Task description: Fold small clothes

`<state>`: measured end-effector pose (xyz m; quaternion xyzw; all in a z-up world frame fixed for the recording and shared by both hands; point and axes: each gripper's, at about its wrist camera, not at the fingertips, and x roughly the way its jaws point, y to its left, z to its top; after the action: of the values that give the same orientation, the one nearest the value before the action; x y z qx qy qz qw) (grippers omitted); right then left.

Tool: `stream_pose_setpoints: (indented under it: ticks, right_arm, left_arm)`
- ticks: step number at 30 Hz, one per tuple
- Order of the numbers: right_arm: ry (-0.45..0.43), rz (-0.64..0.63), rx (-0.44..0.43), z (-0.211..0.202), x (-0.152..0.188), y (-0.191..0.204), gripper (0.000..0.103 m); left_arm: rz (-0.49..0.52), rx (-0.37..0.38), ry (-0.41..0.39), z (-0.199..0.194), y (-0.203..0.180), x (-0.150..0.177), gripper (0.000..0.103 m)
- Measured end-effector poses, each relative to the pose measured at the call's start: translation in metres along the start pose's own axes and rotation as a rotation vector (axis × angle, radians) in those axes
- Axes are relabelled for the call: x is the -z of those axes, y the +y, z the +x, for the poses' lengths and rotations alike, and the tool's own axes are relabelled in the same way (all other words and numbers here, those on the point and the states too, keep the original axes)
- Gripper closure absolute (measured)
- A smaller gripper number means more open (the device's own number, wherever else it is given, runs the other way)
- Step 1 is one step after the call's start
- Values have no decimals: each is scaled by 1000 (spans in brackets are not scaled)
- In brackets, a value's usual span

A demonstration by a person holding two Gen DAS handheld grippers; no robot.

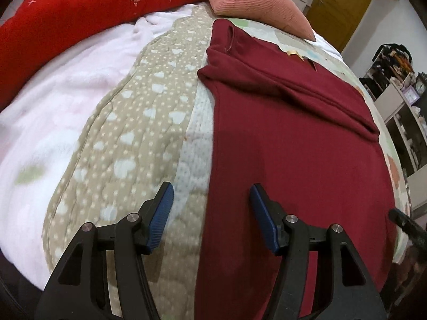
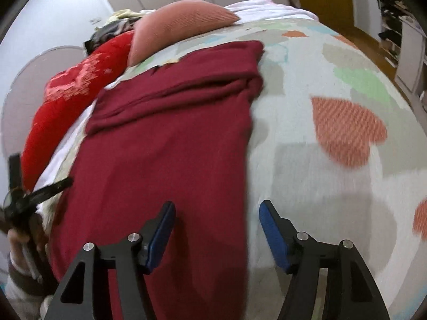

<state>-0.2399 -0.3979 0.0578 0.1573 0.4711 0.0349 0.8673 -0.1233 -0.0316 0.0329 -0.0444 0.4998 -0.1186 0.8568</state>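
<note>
A dark red garment (image 1: 288, 138) lies flat on the bed, its far part folded over into a band across it. In the left wrist view my left gripper (image 1: 212, 196) hovers open above the garment's left edge; one blue pad is over the quilt, the other over the red cloth. In the right wrist view the same garment (image 2: 165, 144) fills the middle. My right gripper (image 2: 217, 213) is open over the garment's right edge, with nothing pressed between its pads. The left gripper's black frame (image 2: 18, 200) and the hand holding it show at the far left there.
A beige quilt with pale hearts (image 1: 128, 133) and a white fleece blanket (image 1: 53, 101) lie left of the garment. A pink pillow (image 1: 253, 0) and red cushion (image 1: 80, 8) sit at the bed's head. Heart-patterned bedspread (image 2: 333, 133) extends right. Shelves (image 1: 400, 122) stand beyond the bed.
</note>
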Motion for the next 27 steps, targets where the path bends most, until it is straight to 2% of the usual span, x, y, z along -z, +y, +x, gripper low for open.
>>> stream_pose_setpoints:
  ticks: [4,8,11,13,16,18,21,25,26,27]
  right_arm:
    - [-22,-12,-62,-10,24,0,34]
    - [-13,-29,-60,-12,30,4,34]
    - [-17,-6,-63,-13,26,3,34]
    - [-43,17,-50,-16,19,0,34]
    - [-122,25,28,-21,-2,-4,34]
    - [-167,36,70,-17,-19,-11,34]
    - [-184,88,64,-2,-55,-24,34]
    - [-245,45,74,4,-97,-17,32]
    - [-280,26,60,4,-111,-13,26]
    - [-302,17,43,5,-121,-11,19]
  left_arm:
    - [8,-17,-11,-3,-1,8,42]
    - [17,-37,-16,-3,-3,13,36]
    - [33,-48,-12,-3,-6,13,36]
    - [23,-37,0,-4,-4,9,36]
    - [-12,4,-8,-2,-1,-5,36]
    - [-48,17,-42,-2,2,-18,36]
    - [-59,31,-96,-8,-3,-41,36]
    - [-36,1,-278,-23,-22,-71,36]
    - [-37,-5,-307,-22,-27,-79,34]
    - [-43,-6,-323,-17,-33,-87,28]
